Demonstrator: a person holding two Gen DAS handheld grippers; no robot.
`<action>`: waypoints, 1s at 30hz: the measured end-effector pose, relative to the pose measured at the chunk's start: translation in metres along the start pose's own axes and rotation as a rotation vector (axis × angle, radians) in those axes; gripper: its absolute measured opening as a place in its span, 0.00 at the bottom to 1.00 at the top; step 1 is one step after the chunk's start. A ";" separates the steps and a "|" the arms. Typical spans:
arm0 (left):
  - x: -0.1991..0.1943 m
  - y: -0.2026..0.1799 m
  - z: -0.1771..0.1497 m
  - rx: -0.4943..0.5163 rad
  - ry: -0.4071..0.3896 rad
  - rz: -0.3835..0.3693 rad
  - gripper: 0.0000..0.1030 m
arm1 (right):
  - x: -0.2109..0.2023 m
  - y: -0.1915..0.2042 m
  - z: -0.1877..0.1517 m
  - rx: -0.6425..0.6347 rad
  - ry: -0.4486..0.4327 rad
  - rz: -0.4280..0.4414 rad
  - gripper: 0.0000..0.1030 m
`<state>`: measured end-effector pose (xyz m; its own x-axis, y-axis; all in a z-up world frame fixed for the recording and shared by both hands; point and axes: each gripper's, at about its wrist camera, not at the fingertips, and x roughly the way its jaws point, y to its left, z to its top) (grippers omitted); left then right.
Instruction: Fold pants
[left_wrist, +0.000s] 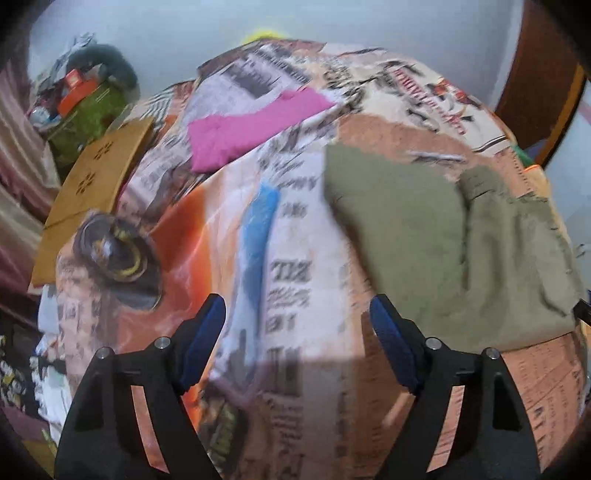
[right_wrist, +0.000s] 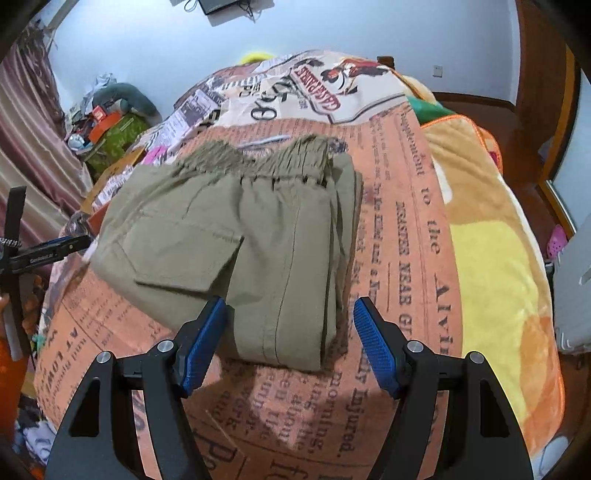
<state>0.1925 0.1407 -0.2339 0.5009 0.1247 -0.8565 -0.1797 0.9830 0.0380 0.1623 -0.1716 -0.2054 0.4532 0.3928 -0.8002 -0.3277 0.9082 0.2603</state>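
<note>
Fingers of the right gripper (right_wrist: 289, 341) stand apart, pads pressing nothing, the near folded edge of the olive-green cotton pants (right_wrist: 236, 236) between them. Fingers of the left gripper (left_wrist: 297, 341) also stand wide and empty over the newspaper-print bedspread (left_wrist: 295, 258), the pants at two o'clock from them. Farther off, at eleven o'clock, lies a folded magenta garment (left_wrist: 243, 129).
</note>
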 end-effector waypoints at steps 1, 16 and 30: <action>0.000 -0.007 0.006 0.009 -0.007 -0.026 0.79 | -0.001 0.000 0.003 0.000 -0.009 0.000 0.66; 0.055 -0.024 0.034 0.019 0.037 0.010 0.79 | 0.025 -0.013 0.019 -0.023 0.018 -0.040 0.66; 0.045 -0.003 0.043 -0.072 0.012 0.011 0.80 | 0.012 -0.026 0.031 0.022 -0.021 -0.035 0.66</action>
<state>0.2521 0.1492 -0.2501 0.4889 0.1332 -0.8621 -0.2453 0.9694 0.0107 0.2016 -0.1858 -0.2051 0.4818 0.3634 -0.7974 -0.2933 0.9243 0.2440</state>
